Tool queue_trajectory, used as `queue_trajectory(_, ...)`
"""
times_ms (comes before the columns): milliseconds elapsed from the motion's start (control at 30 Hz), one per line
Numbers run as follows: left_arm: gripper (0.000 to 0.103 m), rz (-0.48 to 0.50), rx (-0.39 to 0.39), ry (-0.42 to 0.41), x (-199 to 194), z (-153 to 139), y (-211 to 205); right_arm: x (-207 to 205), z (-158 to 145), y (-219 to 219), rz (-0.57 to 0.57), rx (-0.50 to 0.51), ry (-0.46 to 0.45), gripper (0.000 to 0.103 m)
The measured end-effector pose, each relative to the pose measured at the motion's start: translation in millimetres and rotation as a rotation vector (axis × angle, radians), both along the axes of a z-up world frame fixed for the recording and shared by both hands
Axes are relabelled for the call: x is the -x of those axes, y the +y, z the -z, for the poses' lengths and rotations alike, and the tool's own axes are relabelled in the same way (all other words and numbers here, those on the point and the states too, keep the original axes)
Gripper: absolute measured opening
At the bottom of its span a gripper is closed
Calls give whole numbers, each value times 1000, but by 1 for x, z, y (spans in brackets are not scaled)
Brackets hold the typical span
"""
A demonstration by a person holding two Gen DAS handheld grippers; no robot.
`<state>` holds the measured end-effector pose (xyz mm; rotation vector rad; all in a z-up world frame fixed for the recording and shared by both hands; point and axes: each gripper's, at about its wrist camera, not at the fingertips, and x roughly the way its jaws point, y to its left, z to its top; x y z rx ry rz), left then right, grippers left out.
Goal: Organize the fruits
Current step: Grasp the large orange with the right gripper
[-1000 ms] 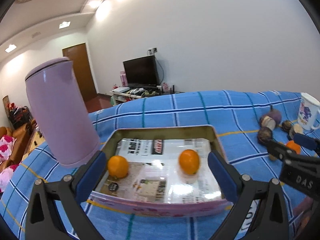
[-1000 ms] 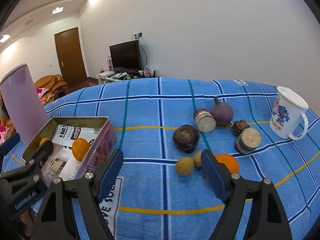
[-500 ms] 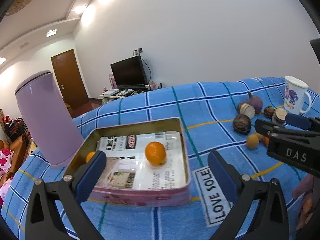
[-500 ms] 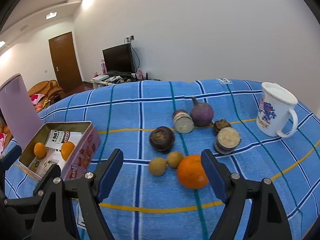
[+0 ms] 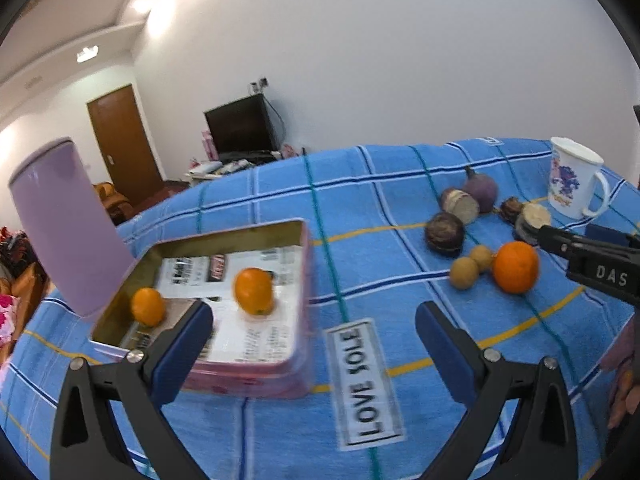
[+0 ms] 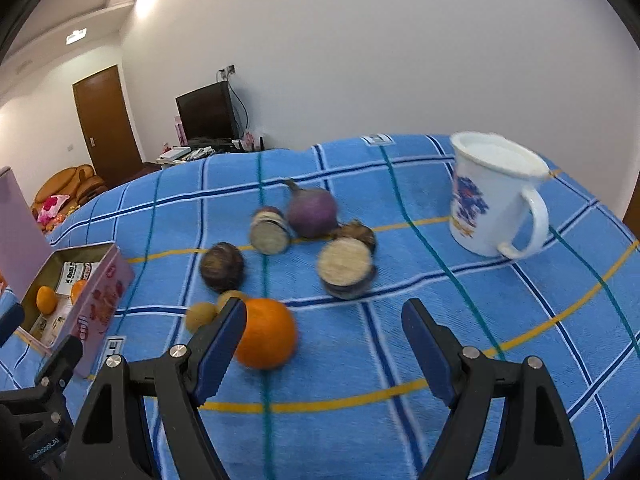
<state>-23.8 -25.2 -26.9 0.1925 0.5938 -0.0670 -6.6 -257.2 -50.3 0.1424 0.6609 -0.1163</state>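
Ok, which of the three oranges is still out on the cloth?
The big orange beside the right gripper, next to two small tan fruits. The other two oranges sit inside the tin.

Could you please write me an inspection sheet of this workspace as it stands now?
Surface: blue checked cloth covers it.
Job's things: two oranges in the open tin; one orange, two small tan fruits and dark purple fruits, some cut, loose on the cloth.
Clutter: lilac kettle, white mug.
Grippers: left gripper and right gripper open, empty.
Cables: one behind the television.
Surroundings: brown door, sofa.
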Motion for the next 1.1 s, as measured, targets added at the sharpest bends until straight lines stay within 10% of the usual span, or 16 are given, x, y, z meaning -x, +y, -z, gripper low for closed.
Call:
queue_trajectory(467,103,40,-52,22,0,5,-32,-30,21,26,-177,2,139,80)
queue_trajectory(633,103,36,-60,40,-3,8,-37,-47,31,32,-216,4,210,55)
queue_trajectory(1100,95,103,12,133,-24,10,-54,-15,-3,-10,-90,-62,24,49)
